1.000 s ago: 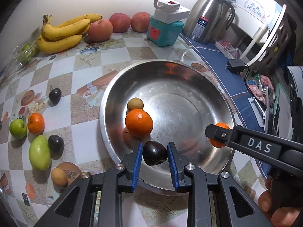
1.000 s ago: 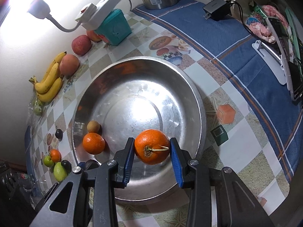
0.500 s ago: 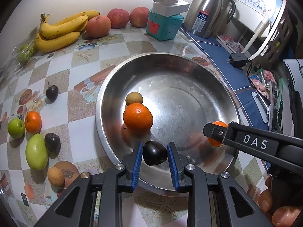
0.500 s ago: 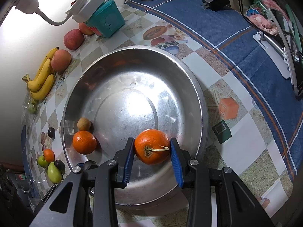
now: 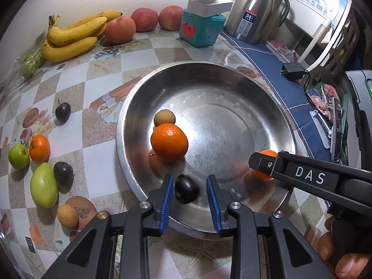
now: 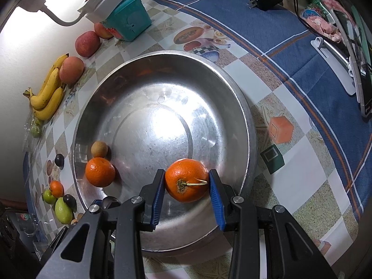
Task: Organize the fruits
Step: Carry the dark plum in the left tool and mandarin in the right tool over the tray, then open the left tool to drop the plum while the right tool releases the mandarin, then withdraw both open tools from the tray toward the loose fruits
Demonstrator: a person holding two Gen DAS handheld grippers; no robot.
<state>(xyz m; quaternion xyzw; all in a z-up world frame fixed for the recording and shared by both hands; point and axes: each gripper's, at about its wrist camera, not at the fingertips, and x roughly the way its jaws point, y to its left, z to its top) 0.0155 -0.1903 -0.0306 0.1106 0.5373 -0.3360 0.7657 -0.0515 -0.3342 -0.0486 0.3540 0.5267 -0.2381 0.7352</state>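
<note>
Since 0.5 s ago the left gripper has spread its pads apart, and the dark plum is now lying loose between them w/ a gap on the right side, inside the steel bowl at its near rim. The right gripper is still squeezing the orange w/ both blue pads touching the peel.

Going left to right, all relative to the bowl: far left of it, on the checkered cloth, are sitting a green apple, a small tangerine, a green mango, two dark plums & a brown longan-like fruit. Behind-left of the bowl, bananas & three peaches are lying along the wall. Inside the bowl, left part: a tan round fruit touching a bright, dimpled mandarin. Near rim: the glossy, near-black plum. Right part of the bowl: the held orange, bumpy skin, dry stem end w/ a thin twig facing the right wrist cam; whether it's touching the bowl floor I can't tell. Behind-right of the bowl: a steel kettle.
</note>
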